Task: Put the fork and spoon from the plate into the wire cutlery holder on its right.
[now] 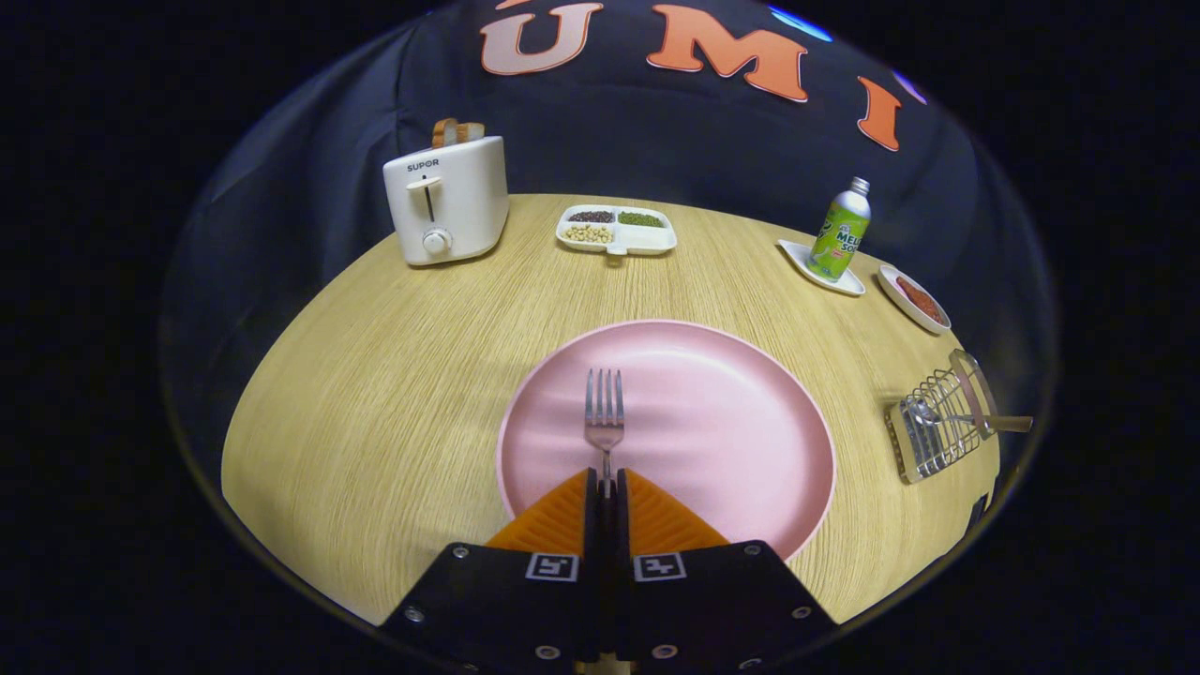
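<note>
A metal fork (605, 417) lies on the pink plate (741, 422), tines pointing away from me. My gripper (607, 483) is shut on the fork's handle, its two orange fingers (562, 520) pressed together with the handle pinched between their tips. To the right of the plate stands the wire cutlery holder (933, 436). A spoon (966, 420) lies across it, bowl over the wires and its handle sticking out to the right.
On the round wooden table (375, 394), a white toaster (445, 202) with bread stands at the back left. A divided dish of beans (616, 230) sits at the back centre. A green bottle (841, 230) on a saucer and a small dish (914, 298) are at the back right.
</note>
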`<state>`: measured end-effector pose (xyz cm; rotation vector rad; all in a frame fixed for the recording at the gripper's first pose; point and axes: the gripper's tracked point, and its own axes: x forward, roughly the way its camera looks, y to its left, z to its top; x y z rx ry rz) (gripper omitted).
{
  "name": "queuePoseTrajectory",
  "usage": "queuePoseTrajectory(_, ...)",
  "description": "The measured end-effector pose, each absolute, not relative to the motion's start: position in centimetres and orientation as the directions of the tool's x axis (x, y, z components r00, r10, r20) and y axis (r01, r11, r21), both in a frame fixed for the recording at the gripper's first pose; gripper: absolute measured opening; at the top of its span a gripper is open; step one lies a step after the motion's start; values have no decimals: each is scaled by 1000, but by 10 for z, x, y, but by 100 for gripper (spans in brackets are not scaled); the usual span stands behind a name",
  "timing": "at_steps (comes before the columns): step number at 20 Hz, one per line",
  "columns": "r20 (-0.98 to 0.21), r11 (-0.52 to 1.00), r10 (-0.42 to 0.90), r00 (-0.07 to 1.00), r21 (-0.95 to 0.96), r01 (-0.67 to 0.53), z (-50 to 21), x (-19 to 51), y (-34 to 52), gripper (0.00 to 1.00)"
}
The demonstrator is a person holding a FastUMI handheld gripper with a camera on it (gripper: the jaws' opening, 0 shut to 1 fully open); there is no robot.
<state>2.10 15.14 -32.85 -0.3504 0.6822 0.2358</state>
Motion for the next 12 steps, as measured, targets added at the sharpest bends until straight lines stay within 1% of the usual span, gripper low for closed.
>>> queuePoseTrajectory(1, -653, 920, 101, 751, -227, -320, -326, 21, 151, 5)
queuePoseTrajectory(2, -651, 923, 112, 751, -212, -321, -320, 20, 150, 4)
queuePoseTrajectory(6, -652, 924, 122, 748, -201, -326, -290, 21, 134, 4)
queuePoseTrajectory(12, -674, 915, 93, 732, -231, -329, -236, 31, 76, 5)
